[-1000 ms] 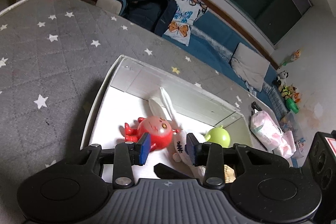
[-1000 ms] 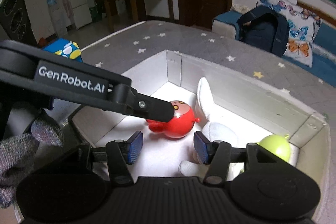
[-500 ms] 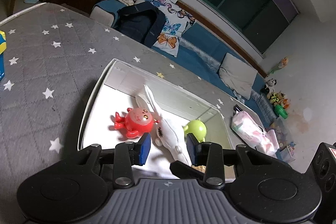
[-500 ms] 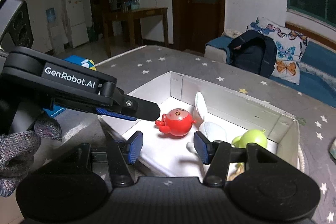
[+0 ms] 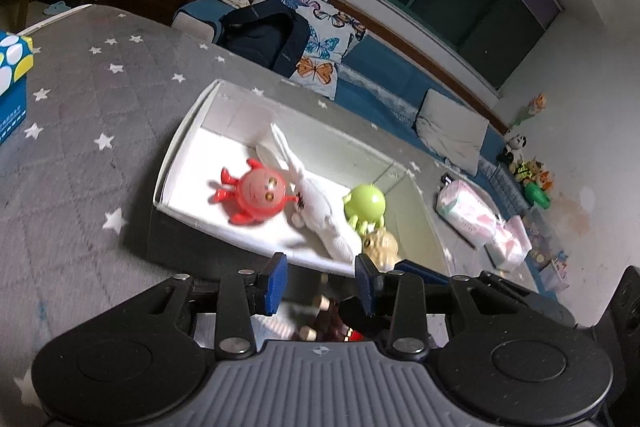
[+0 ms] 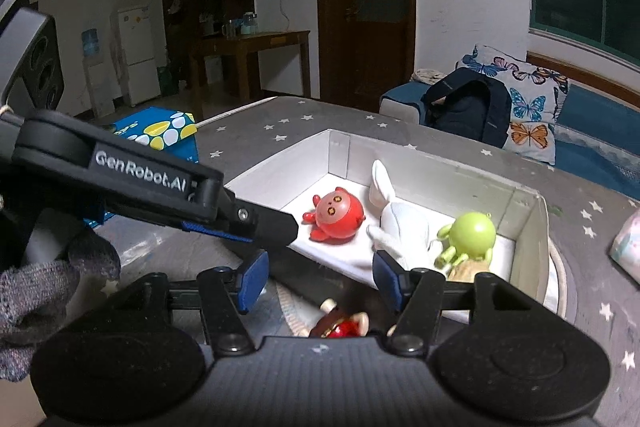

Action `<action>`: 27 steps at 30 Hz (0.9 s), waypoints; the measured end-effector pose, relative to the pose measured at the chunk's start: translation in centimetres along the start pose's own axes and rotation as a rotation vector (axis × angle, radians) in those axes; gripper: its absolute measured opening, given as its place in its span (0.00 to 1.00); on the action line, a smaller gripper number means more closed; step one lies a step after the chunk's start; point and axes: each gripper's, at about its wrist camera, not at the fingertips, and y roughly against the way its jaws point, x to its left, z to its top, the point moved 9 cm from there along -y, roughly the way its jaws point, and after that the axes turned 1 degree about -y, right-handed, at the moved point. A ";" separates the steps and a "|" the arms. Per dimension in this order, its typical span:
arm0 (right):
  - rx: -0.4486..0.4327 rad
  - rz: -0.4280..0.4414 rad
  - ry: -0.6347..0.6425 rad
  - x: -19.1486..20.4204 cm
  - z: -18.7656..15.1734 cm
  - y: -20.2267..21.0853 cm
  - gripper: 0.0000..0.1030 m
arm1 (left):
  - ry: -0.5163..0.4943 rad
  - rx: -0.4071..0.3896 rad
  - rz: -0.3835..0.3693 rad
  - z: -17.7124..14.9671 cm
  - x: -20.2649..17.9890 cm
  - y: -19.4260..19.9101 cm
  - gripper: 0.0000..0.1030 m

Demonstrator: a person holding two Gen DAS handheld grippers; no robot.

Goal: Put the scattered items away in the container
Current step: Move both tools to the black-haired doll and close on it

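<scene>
Both grippers have pulled back from the white box [image 5: 182, 147] on the star-patterned grey mattress [image 5: 100, 99]; a second ago they hung right over its floor, and now its near wall sits ahead of the blue pads in both wrist views. The left gripper [image 5: 322, 281] stands with its jaws apart and nothing between them. The right gripper [image 6: 318, 277] is also empty, and its jaws have just been opening wider, with no toy caught in the gap.

Inside the box lie 4 toys: a red round figure [image 5: 256, 193], a white plush rabbit [image 5: 320, 207] stretched lengthwise beside it, a green round figure [image 5: 366, 203] at the rabbit's far side, and a tan soft toy [image 5: 380, 243] tucked near the front corner. All 4 rest on the box floor, untouched by either tool.

The retreat brings a fifth item into sight. A small doll in red and brown [image 6: 340, 325] lies on the mattress just outside the near wall, low between the right gripper's pads, on what looks like a pale round mat [image 6: 292, 311]; it also shows in the left wrist view. It reads as the next pick, and the widening right jaws suit that. A pink-and-white packet [image 5: 476, 215] lies on the bed beyond the box, and a blue patterned carton [image 6: 160, 131] stands well apart; whether either belongs to the tidy-up cannot be told.
</scene>
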 end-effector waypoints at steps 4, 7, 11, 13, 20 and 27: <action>0.002 -0.005 -0.007 0.2 -1.0 0.7 0.57 | -0.003 0.016 0.007 -1.3 0.0 -0.1 0.38; 0.003 -0.020 -0.001 0.3 -1.9 1.3 0.57 | -0.005 0.027 0.009 -1.9 -0.1 -0.1 0.38; 0.005 -0.030 -0.018 0.0 -2.9 2.0 0.57 | 0.000 0.041 0.013 -2.7 0.0 -0.2 0.38; 0.008 -0.041 -0.025 -0.3 -3.4 2.3 0.57 | 0.001 0.050 0.013 -3.0 0.0 -0.4 0.38; 0.025 -0.071 -0.051 -1.5 -4.8 2.7 0.58 | 0.012 0.085 0.005 -4.1 -0.1 -1.3 0.38; 0.033 -0.091 -0.077 -2.4 -5.6 2.5 0.66 | 0.033 0.099 -0.011 -4.5 0.0 -1.9 0.38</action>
